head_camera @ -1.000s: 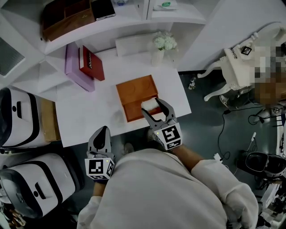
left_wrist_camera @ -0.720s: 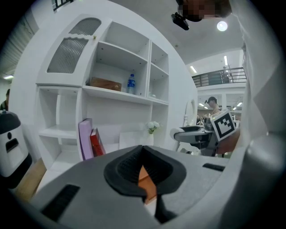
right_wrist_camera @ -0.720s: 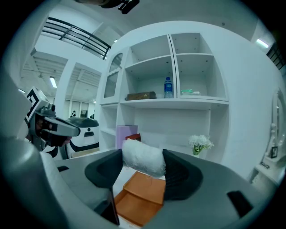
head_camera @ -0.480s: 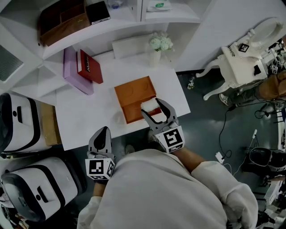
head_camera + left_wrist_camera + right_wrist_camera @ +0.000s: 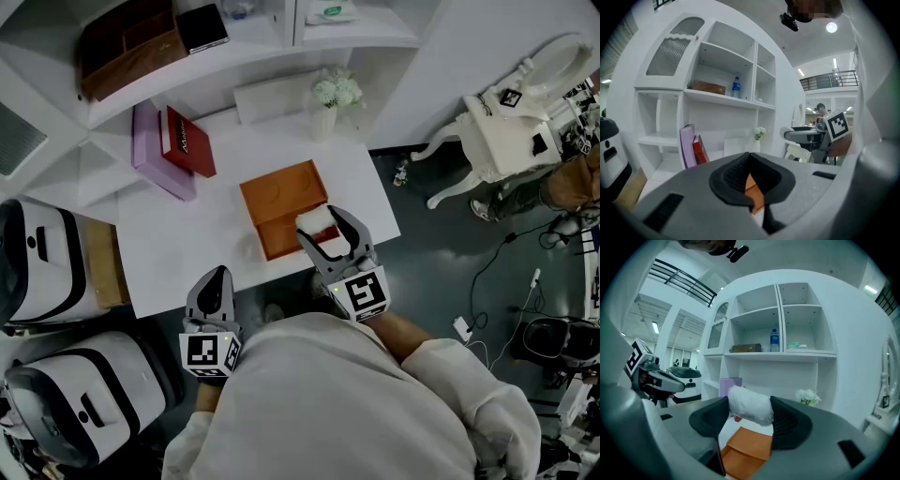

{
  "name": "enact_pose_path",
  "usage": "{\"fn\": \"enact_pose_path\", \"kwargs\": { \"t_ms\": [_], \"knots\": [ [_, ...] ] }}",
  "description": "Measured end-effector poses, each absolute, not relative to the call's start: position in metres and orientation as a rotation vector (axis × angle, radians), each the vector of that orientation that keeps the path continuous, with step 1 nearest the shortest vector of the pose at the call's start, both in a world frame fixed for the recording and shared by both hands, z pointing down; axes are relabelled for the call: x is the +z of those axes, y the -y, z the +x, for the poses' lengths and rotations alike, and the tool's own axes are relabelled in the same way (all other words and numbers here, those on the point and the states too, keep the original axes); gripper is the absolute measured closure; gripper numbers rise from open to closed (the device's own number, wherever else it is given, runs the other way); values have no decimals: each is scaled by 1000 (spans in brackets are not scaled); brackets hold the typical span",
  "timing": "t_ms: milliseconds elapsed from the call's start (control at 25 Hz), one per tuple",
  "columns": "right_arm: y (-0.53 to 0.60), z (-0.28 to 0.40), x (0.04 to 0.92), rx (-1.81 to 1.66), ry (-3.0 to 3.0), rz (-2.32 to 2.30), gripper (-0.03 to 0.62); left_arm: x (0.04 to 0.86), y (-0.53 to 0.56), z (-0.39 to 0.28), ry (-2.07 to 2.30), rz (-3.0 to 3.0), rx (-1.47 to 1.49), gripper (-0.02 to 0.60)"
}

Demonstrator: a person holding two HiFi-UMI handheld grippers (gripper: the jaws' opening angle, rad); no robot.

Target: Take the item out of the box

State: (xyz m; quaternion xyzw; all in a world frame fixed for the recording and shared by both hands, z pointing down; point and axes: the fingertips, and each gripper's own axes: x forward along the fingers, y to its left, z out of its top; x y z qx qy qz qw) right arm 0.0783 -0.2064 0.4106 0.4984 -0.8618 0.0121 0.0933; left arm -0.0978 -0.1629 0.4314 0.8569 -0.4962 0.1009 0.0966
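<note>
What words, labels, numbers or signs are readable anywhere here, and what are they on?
No text is legible as words.
Red book: gold lettering on the cover, too small to read.
Bottle: blue label, too blurred to read.
Packet on the top shelf: green print, unreadable.
Square markers: black-and-white patterns, no words or numbers.

Head view: overhead, steep down-look, mid-range. Person's torso sits at 6 o'clock, white table (image 5: 197,234) at centre, shelf unit (image 5: 281,56) at 12.

Left gripper (image 5: 216,277) view: low, off the table's near edge, facing forward at the shelves. Its own closed jaws fill the lower half, and the orange box (image 5: 281,192) peeks through the slit.

Right gripper (image 5: 321,225) view: close above the box, facing the same shelves. The white item (image 5: 750,407) clamped in its jaws blocks the centre.

All three share the box, shelves, purple book (image 5: 155,150) and flowers (image 5: 336,91). Both gripper views show the water bottle (image 5: 774,341).
</note>
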Motion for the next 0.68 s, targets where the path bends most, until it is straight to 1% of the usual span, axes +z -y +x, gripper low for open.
{"fn": "enact_pose_path", "kwargs": {
  "t_ms": [200, 360, 680],
  "knots": [
    [208, 76, 410, 59, 2552, 1478, 304, 431, 165, -99, 1469, 2540, 301, 574],
    [213, 76, 408, -53, 2592, 1471, 304, 431, 166, -99, 1471, 2538, 302, 574],
    [215, 76, 410, -25, 2579, 1468, 304, 432, 169, -99, 1471, 2540, 306, 574]
  ]
}}
